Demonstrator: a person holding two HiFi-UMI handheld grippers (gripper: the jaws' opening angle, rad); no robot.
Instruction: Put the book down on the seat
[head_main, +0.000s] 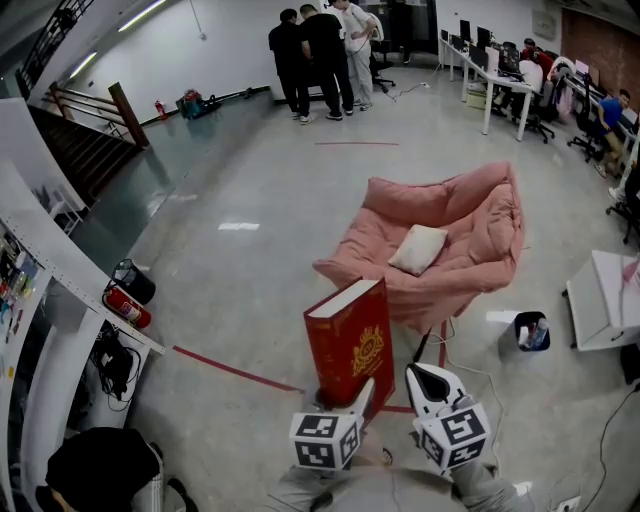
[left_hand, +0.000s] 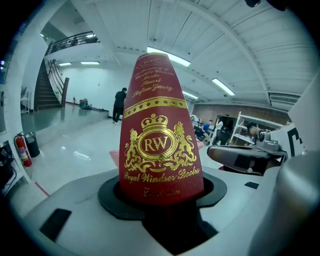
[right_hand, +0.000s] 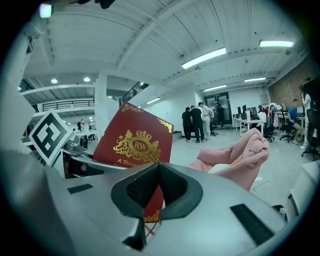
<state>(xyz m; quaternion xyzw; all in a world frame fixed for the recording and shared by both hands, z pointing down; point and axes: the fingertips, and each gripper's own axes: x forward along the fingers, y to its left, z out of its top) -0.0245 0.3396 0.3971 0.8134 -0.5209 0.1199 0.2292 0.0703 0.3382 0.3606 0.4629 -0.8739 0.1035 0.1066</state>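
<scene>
A thick red book (head_main: 350, 345) with a gold crest stands upright above the floor, my left gripper (head_main: 350, 397) shut on its lower end. In the left gripper view the book's spine (left_hand: 160, 145) rises from between the pads of the left gripper (left_hand: 162, 200). My right gripper (head_main: 432, 382) hangs just right of the book, jaws shut on nothing. In the right gripper view, the right gripper (right_hand: 157, 167) has the book (right_hand: 135, 142) behind it. The pink soft seat (head_main: 450, 250) lies ahead on the floor, a white cushion (head_main: 418, 248) on it; the seat (right_hand: 240, 155) also shows there.
A red tape line (head_main: 235, 370) crosses the floor before the seat. A small dark bin (head_main: 531, 330) and a white table (head_main: 605, 300) stand at the right. Fire extinguishers (head_main: 128, 305) lie at the left by a pillar. People (head_main: 320, 60) stand far behind the seat.
</scene>
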